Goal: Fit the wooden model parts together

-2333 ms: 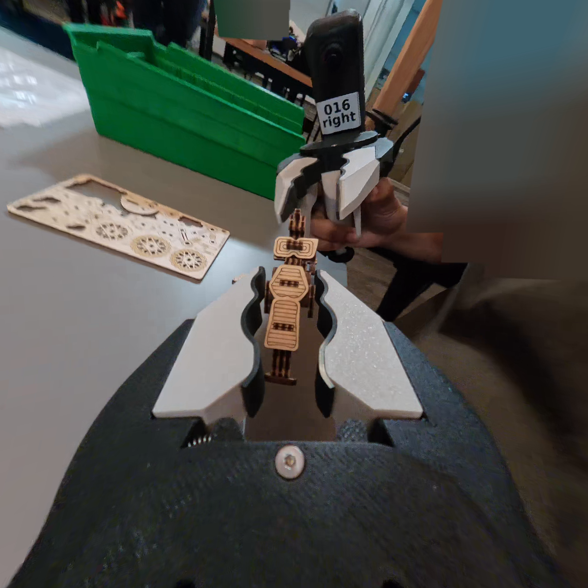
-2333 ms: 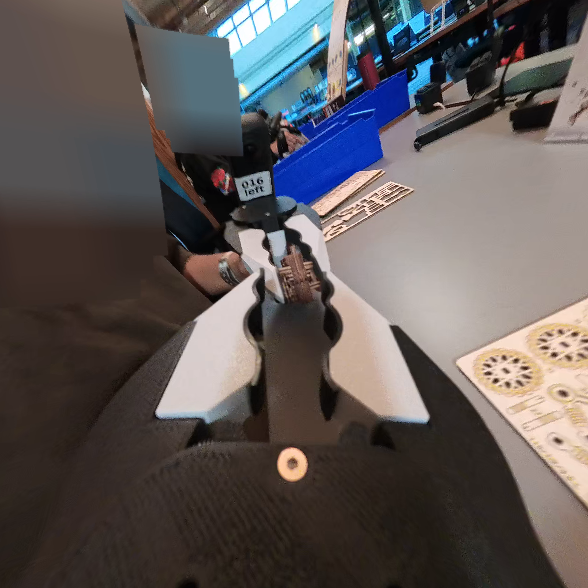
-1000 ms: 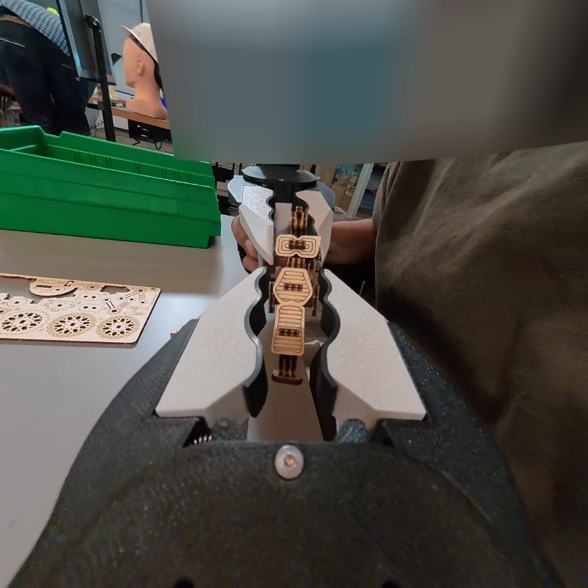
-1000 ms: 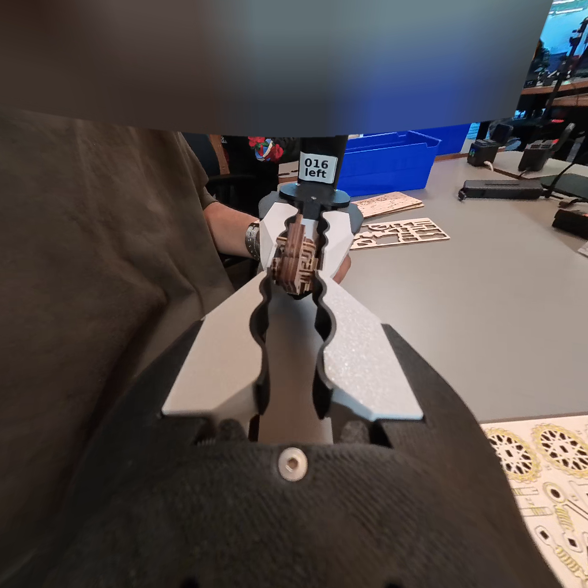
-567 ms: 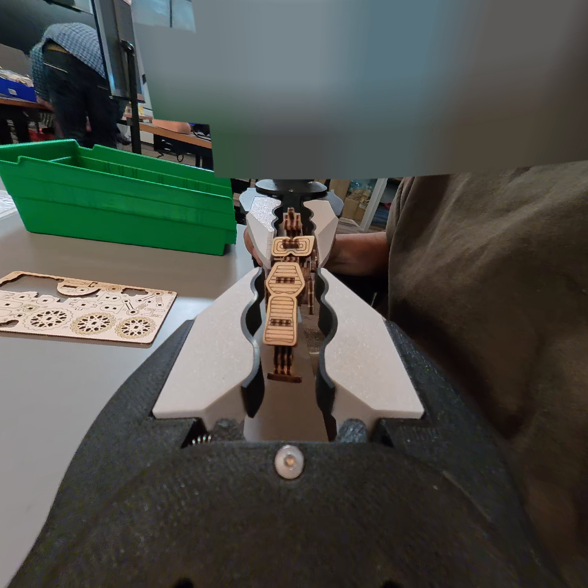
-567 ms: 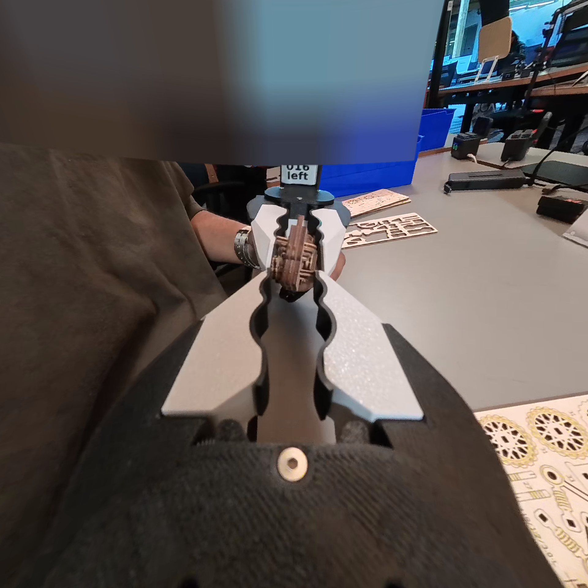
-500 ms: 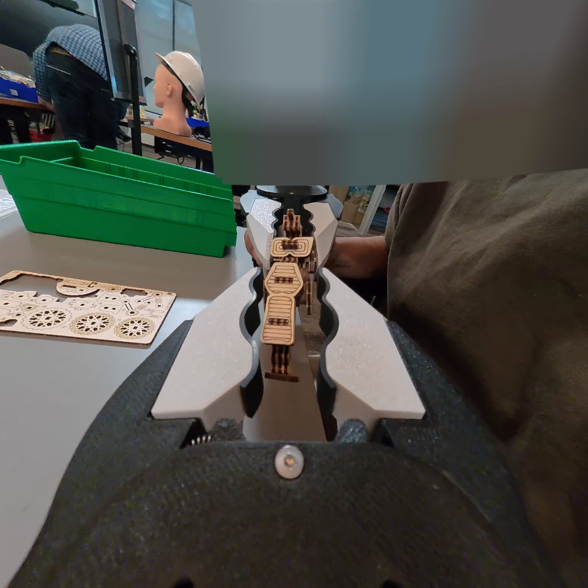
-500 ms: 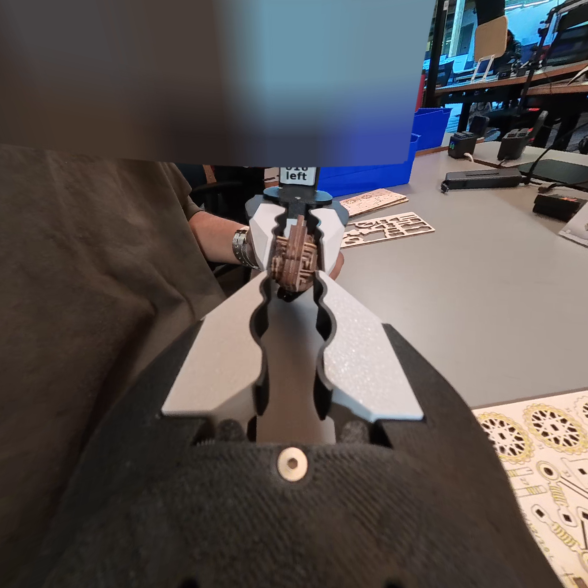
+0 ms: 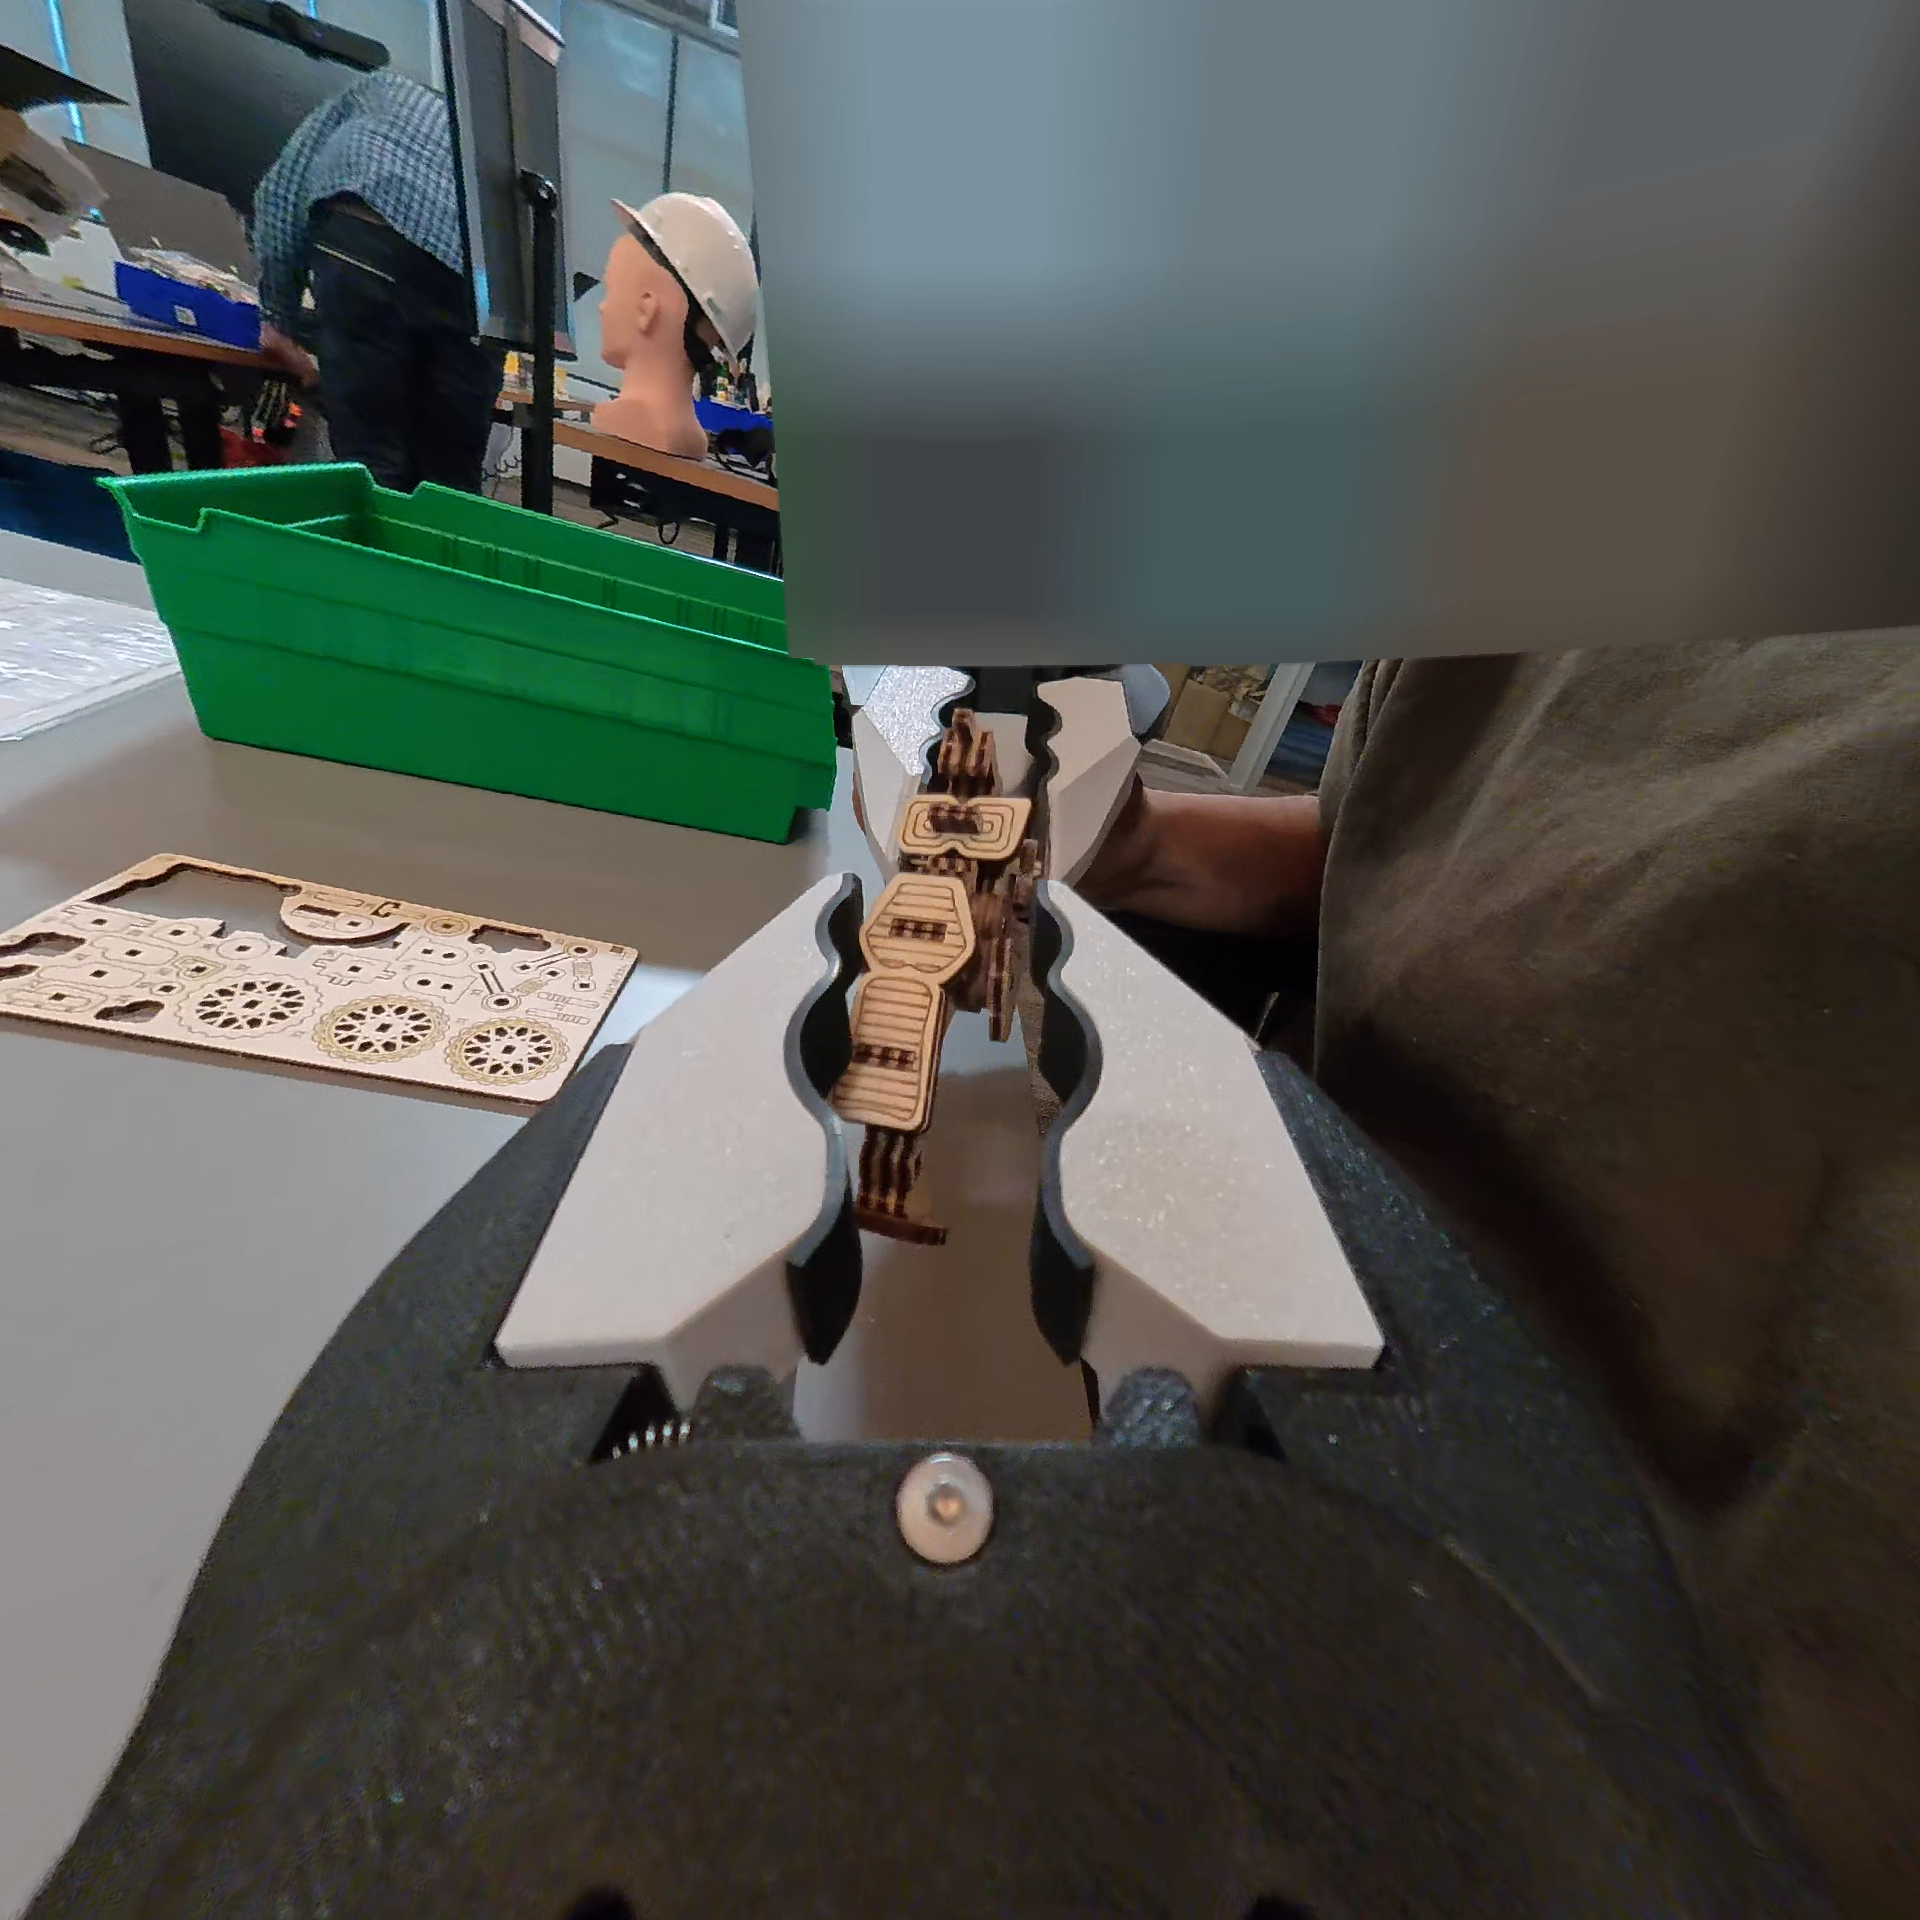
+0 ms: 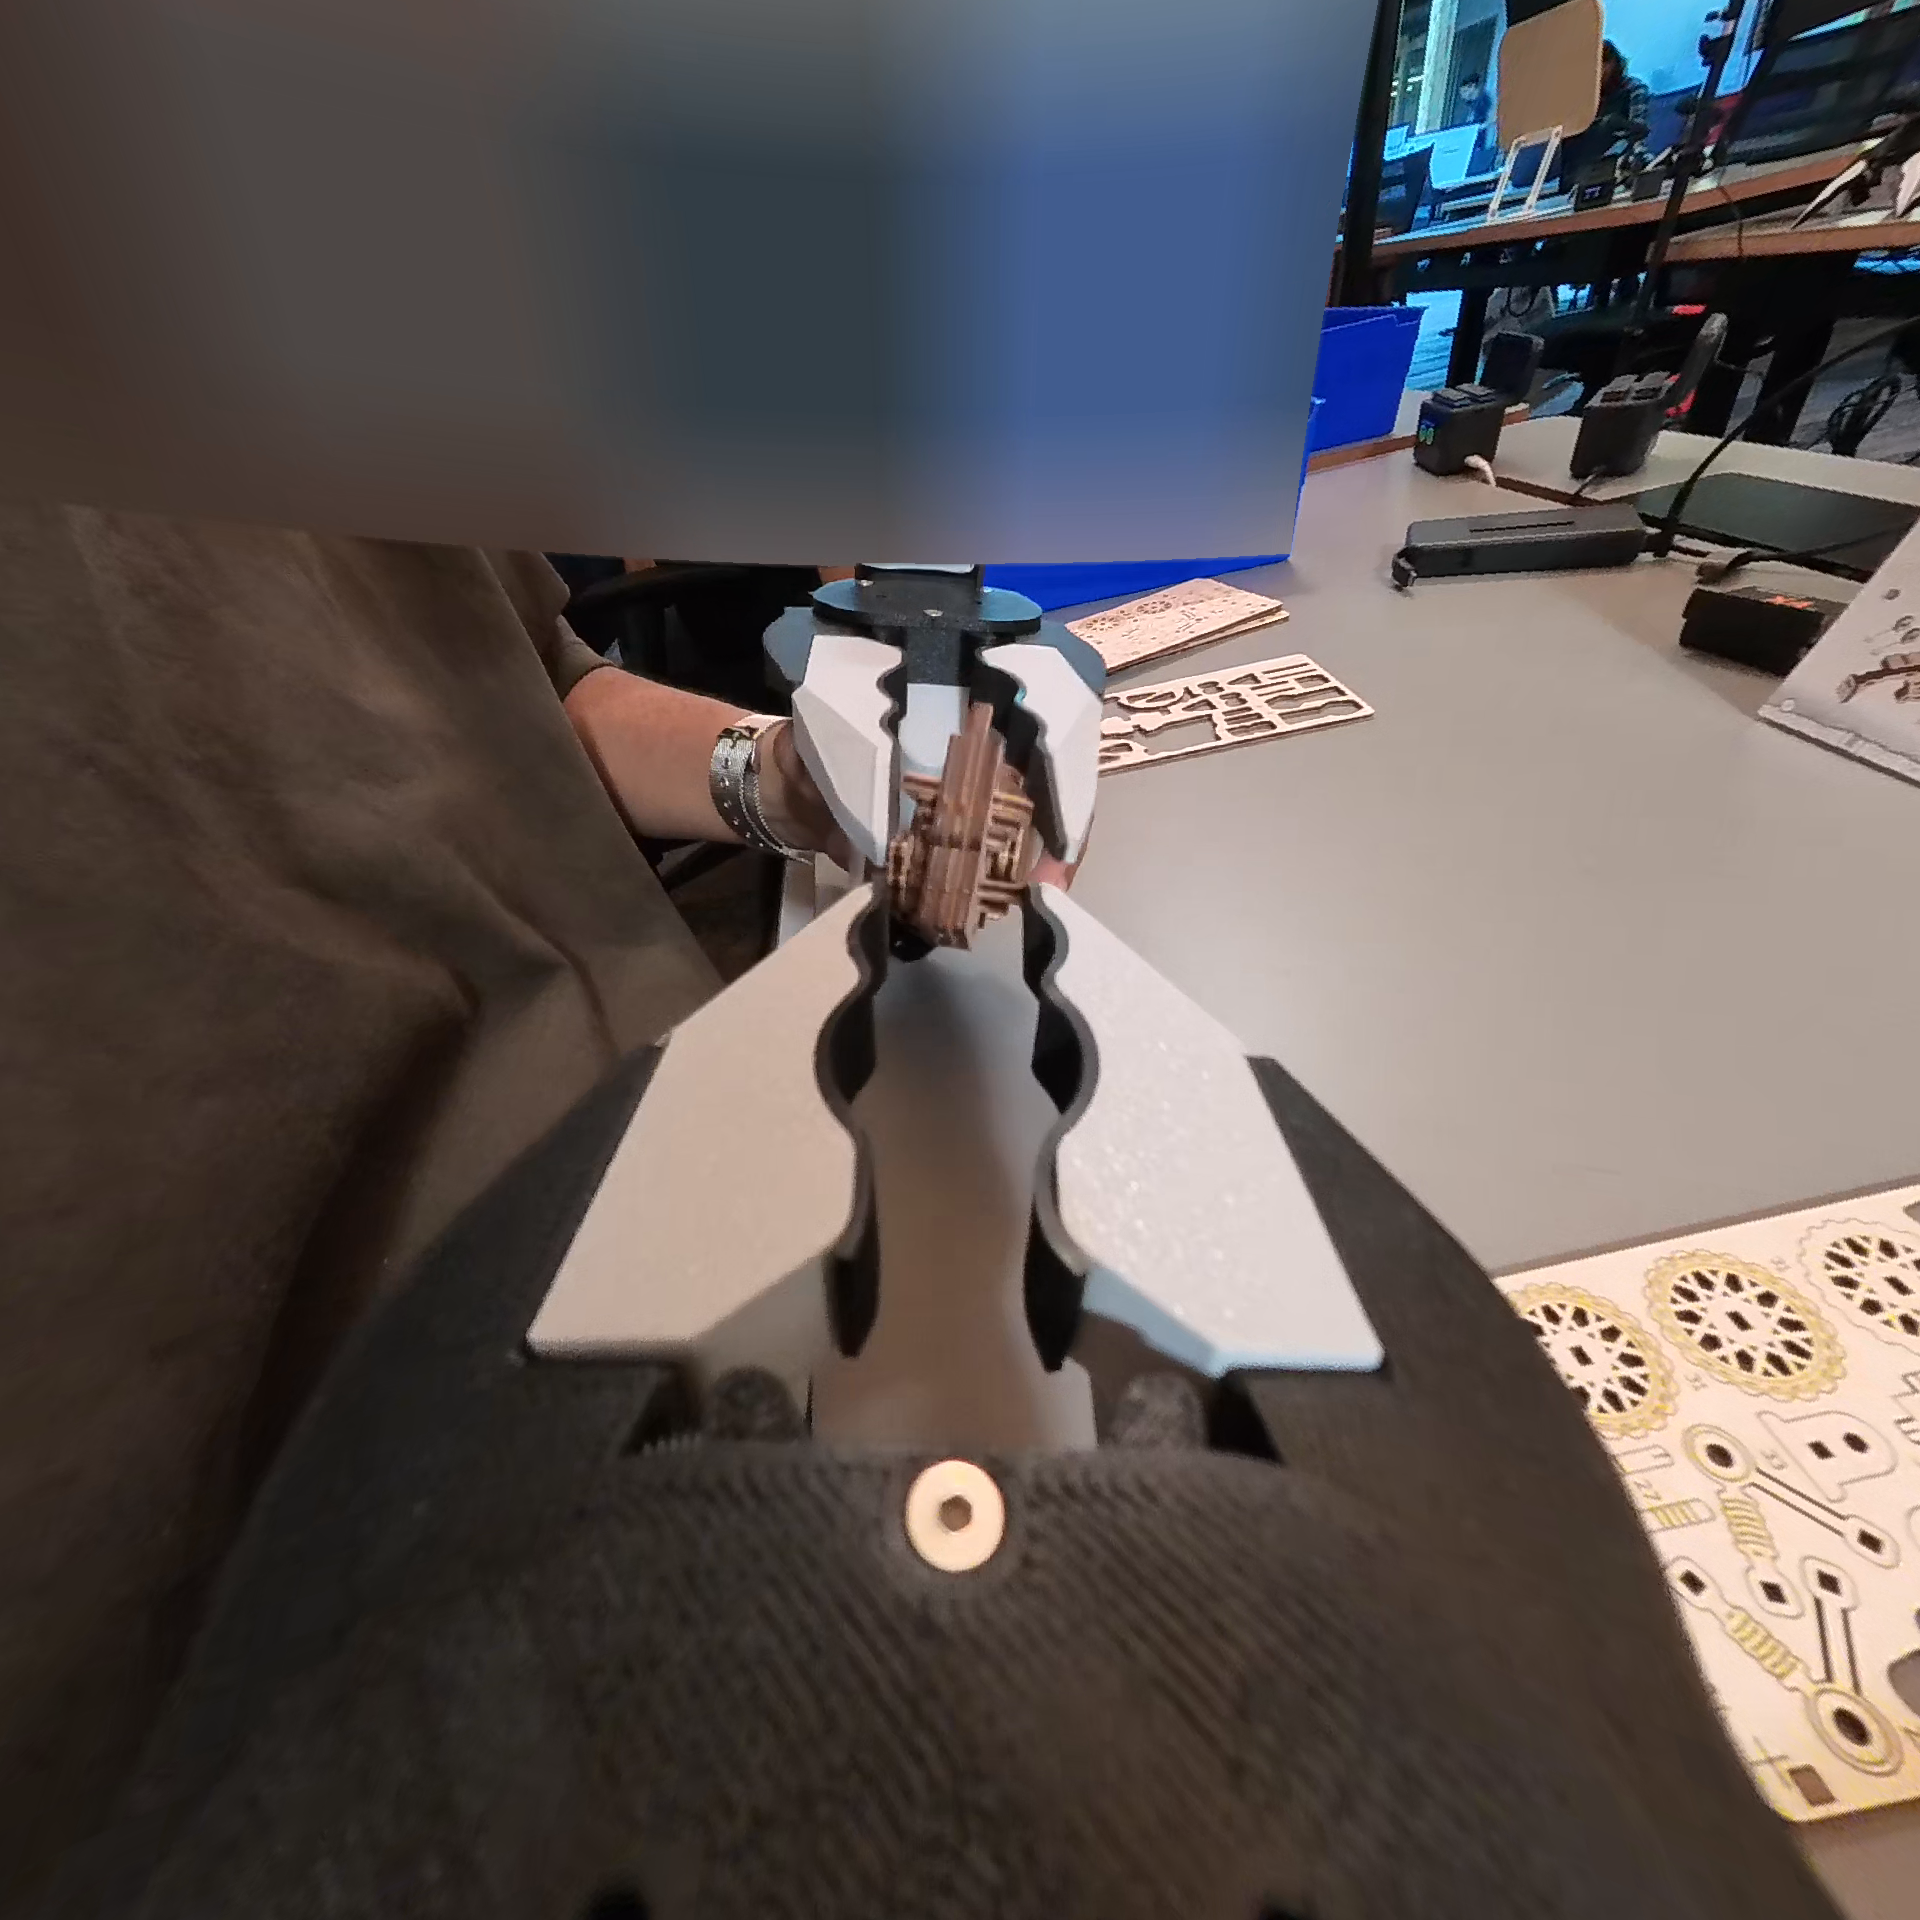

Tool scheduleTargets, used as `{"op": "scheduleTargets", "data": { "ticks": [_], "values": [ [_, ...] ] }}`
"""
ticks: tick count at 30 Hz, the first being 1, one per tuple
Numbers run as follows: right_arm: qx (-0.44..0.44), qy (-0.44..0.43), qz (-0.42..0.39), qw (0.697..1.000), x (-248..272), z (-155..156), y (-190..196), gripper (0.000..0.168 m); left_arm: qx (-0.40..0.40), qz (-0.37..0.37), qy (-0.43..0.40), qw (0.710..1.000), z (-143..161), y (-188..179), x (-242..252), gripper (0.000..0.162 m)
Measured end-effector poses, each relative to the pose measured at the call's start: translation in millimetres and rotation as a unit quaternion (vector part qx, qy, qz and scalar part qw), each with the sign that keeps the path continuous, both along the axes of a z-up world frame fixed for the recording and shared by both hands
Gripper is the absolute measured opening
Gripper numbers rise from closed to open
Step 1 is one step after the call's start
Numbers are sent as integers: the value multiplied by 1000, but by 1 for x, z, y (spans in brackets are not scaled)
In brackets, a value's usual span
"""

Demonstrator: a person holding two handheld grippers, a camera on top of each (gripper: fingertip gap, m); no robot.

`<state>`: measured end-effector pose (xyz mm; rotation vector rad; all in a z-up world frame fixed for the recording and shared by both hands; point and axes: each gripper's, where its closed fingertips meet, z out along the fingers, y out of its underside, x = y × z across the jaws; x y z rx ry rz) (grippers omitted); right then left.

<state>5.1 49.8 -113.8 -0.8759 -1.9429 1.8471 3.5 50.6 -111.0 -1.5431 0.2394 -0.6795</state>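
Holding a half-built light-brown laser-cut wooden model (image 9: 920,997) in the air between them, both grippers face each other nose to nose above the grey tabletop (image 9: 260,1247). Left gripper (image 9: 940,914): model lies along its fingers, leaning on the left one, a gap on the right side, so jaws look partly apart; whether it truly clamps, cannot tell. Right gripper (image 10: 951,914): jaws partly apart, tips bracketing the near end of the model, contact on its left tip; grip unclear too, that view is blurred.

Progress, judging only: model already has several layered plates and three engraved panels slotted on, so well past the start. Plenty left: thin plywood sheet with gear-shaped parts (image 9: 312,977), left of the model, still has wheels and links unpunched; the same or a similar sheet (image 10: 1766,1455) shows in the right wrist view. Another mostly emptied plywood sheet (image 10: 1236,717) lies beyond the model, with a further sheet (image 10: 1174,623) behind it.

Surface: smooth, matte grey, flat. Green plastic bin (image 9: 488,644) behind-left of the model; blue bin (image 10: 1361,374) behind it in the right view, black chargers and a black bar-shaped device (image 10: 1517,540) farther right. Room: workshop/lab, other benches, mannequin head with white hard hat (image 9: 675,312), a person in a checked shirt (image 9: 374,260) at a far bench. Operator's olive shirt (image 9: 1610,1039) is just beside the model.
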Motion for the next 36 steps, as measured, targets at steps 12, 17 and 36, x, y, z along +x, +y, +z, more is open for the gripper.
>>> {"op": "scheduleTargets", "data": {
  "ticks": [12, 17, 36],
  "values": [
    [26, -2, -12, 1000, -2, -6, 1, 23, -19, 8, -15, 1000, -2, 4, -5, 25],
    [18, -2, -11, 1000, -2, -5, 2, 23, -20, 9, -16, 1000, -3, 4, -5, 26],
    [5, 23, 21, 1000, 7, 4, -7, 23, 22, -30, 15, 999, 3, -6, 9, 24]
  ]
}}
